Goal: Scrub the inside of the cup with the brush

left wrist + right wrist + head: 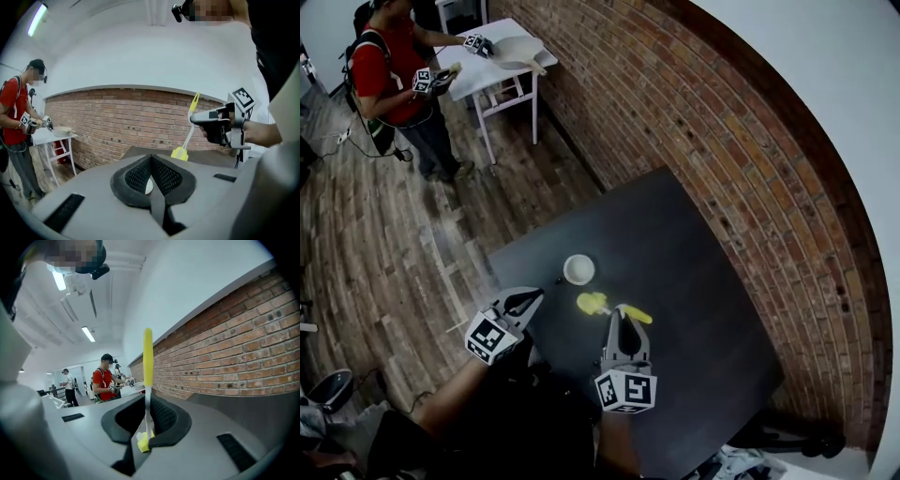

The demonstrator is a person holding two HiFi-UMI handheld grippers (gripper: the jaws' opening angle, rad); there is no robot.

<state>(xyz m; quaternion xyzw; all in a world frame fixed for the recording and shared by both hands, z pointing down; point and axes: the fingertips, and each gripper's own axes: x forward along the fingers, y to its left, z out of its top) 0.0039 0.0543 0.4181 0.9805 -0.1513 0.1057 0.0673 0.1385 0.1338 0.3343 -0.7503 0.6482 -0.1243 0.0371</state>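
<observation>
Yellow brush (148, 357) clamped in right gripper (146, 401) jaws — cup (578, 270) apart.

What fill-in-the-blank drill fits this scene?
1. The right gripper is shut on the ___.
2. The cup standing on the black table is ___ in colour.
3. The left gripper is shut and holds ___.
Missing words: brush; white; nothing.
</observation>
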